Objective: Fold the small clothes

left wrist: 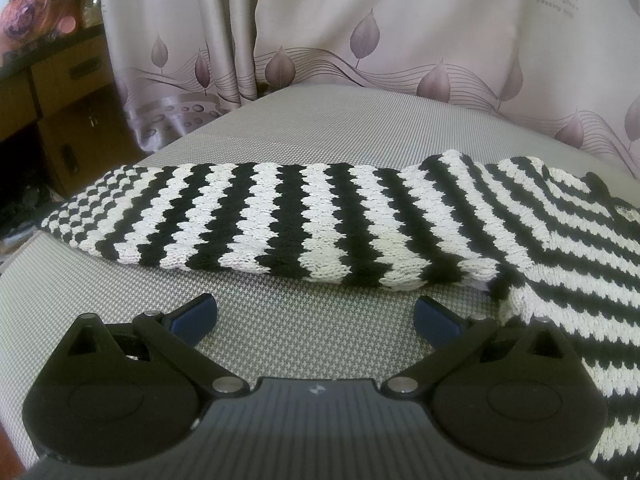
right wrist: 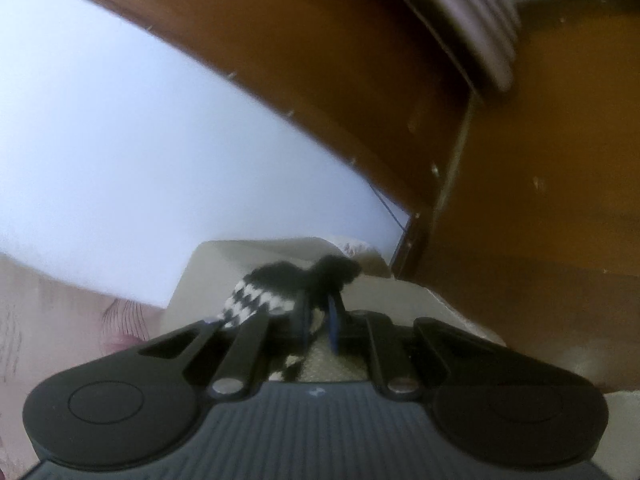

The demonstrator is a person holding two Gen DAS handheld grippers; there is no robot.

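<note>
sweater: b&w striped knit sweater [left wrist: 304, 220], wavy stripes, lying flat-ish on the grey woven surface [left wrist: 328, 128]. Sleeve runs out to the left w/ a checkered cuff at the far end, body spreads off to the right of the left cam view.

my left gripper [left wrist: 316, 318]: fingers wide apart, nothing between them. Blue pads [left wrist: 192, 318] hanging just above the grey weave, near the front edge of the sleeve but not touching it afaict.

my right gripper [right wrist: 318, 322]: fingers pressed together, clamped on a bunched bit of the knit [right wrist: 276, 292]. Black fuzzy edge + some checkered pattern sticking out past the tips. Pic is blurry so can't tell which part of the sweater it is, maybe a cuff, not sure.

right cam angle: tilted up, mostly seeing a white wall [right wrist: 140, 140] and brown wood trim [right wrist: 340, 80] plus a wood panel on the right. Beige surface [right wrist: 208, 280] under the grabbed cloth.

bg, left cam: mauve curtain w/ leaf print [left wrist: 380, 40] right behind the grey surface, brown wooden cabinet [left wrist: 68, 104] off to the left w/ floral cloth [left wrist: 36, 20] on top.

fold status: sleeve laid out straight, body not folded over it from what the left cam shows.
</note>
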